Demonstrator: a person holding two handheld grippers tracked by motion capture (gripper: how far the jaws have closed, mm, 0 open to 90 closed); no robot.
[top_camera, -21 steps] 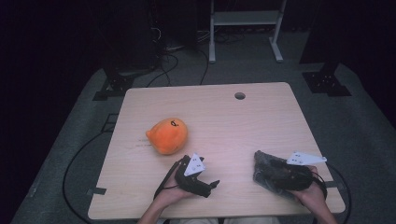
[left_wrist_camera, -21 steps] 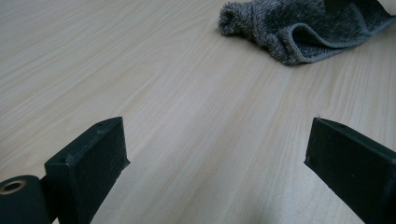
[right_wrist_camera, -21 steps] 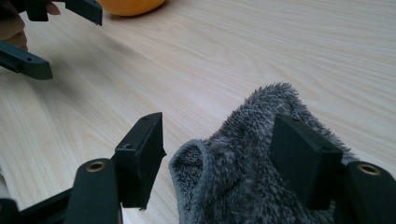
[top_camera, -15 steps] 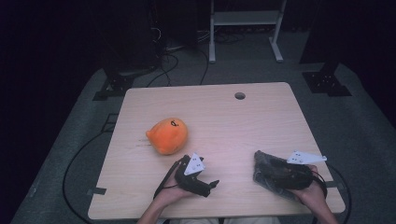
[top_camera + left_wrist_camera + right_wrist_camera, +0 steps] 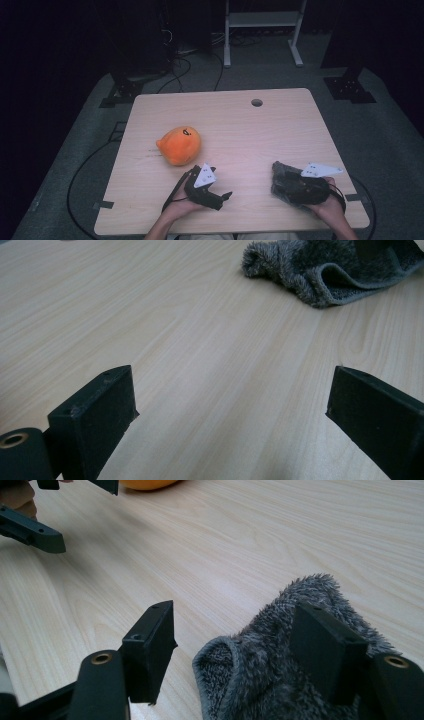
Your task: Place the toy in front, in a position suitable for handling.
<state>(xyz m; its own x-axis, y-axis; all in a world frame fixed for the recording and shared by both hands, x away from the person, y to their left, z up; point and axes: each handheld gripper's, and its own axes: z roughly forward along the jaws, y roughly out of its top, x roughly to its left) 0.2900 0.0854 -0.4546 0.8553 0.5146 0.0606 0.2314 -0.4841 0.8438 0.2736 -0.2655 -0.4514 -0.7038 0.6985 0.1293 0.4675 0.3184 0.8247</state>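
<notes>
cloth: crumpled grey fluffy towel (image 5: 280,680) is lying near table's front right edge | right gripper (image 5: 245,655) is standing open, one jaw sitting on the pile, not pinching | left gripper (image 5: 230,410) is gaping, empty | handling: likely soft, light, floppy; pinch the folded edge.

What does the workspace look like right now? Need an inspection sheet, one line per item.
Surface: light wooden table with a round hole near the far edge.
Job's things: grey towel bunched at the right gripper; one jaw rests on its top, the other stands beside it on bare wood.
Clutter: orange plush toy near the left gripper, apart from it.
Grippers: left gripper open over bare wood, nothing between the jaws; right gripper open, not clamped on the towel.
Cables: black cable runs over the floor left of the table.
Surroundings: grey carpet, white frame behind, dark room.
</notes>
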